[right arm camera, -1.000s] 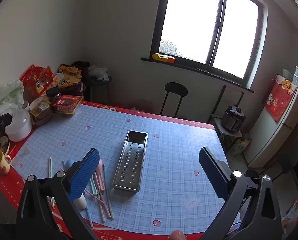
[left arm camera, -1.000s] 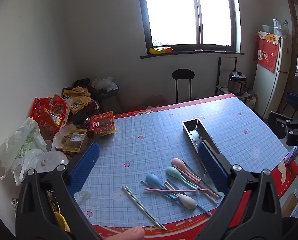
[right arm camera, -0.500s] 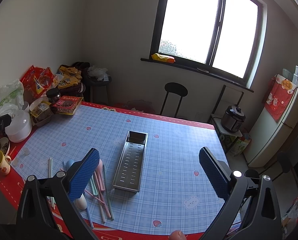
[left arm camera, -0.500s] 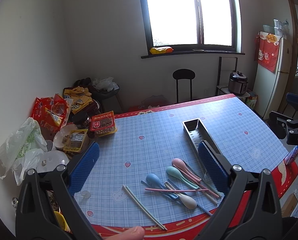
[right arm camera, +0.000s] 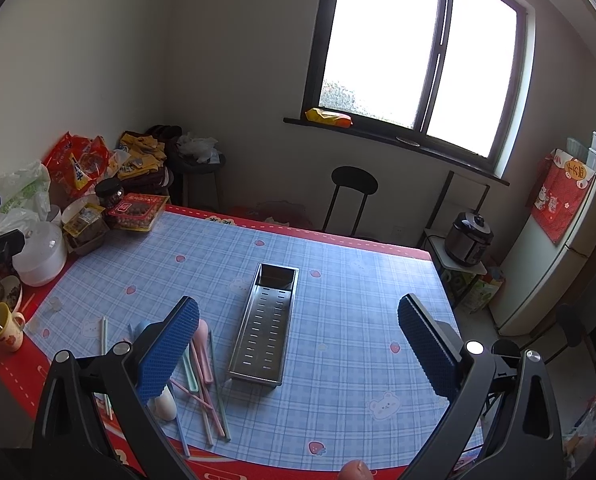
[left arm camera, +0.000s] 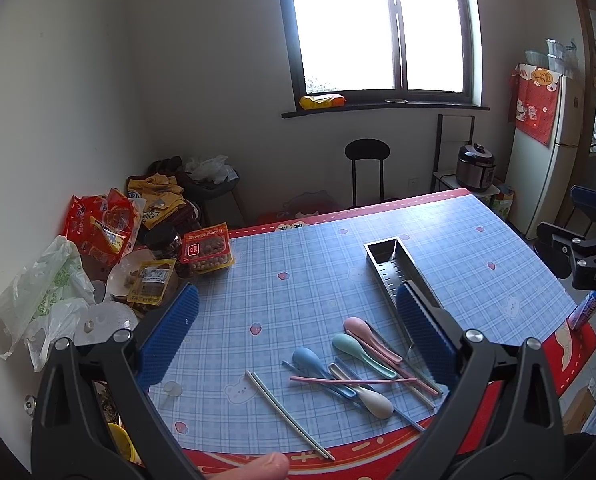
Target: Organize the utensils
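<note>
A pile of pastel spoons and chopsticks lies near the table's front edge: a pink spoon (left arm camera: 368, 334), a green spoon (left arm camera: 358, 350), a blue spoon (left arm camera: 314, 364), a cream spoon (left arm camera: 374, 400), and a pale chopstick pair (left arm camera: 288, 414) apart to the left. A perforated steel tray (right arm camera: 268, 326) stands empty just right of the pile (right arm camera: 202, 376). My left gripper (left arm camera: 298, 336) hangs open above the utensils, holding nothing. My right gripper (right arm camera: 298, 344) is open above the tray, also holding nothing.
Snack packets (left arm camera: 206, 250), plastic bags (left arm camera: 42, 292), a white lidded bowl (right arm camera: 42, 254) and a yellow mug (right arm camera: 4, 326) crowd the table's left end. A black stool (right arm camera: 354, 182) stands beyond the far edge, and a fridge (right arm camera: 558, 264) is to the right.
Both grippers have stayed open and almost still; the views shift only slightly. Nothing on the table has moved.
</note>
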Demonstrator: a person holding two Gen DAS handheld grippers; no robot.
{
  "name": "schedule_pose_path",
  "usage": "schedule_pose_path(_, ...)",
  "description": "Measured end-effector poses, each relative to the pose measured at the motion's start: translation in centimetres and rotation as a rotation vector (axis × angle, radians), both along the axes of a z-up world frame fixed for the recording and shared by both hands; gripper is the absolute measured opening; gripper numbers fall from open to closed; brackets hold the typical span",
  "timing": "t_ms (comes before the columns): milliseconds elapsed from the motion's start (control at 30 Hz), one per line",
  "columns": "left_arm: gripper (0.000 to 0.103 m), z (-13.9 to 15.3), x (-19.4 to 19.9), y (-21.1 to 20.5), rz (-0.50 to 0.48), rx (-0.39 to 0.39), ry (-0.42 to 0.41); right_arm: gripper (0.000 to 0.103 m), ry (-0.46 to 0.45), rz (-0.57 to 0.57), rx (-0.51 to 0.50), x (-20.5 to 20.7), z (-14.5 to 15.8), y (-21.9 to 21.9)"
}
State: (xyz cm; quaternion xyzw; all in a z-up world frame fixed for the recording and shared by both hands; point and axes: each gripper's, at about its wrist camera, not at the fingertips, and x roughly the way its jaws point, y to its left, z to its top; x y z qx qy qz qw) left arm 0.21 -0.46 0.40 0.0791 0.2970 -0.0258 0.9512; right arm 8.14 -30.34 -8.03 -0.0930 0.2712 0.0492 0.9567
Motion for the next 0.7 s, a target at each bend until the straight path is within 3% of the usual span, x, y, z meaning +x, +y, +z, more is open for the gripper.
schedule_pose_path(700, 0.097, -0.04, -0.11, 0.11, 0.0, -0.003, 0.0, 0.098, 0.01, 0.002, 0.003, 0.51, -0.24, 0.27)
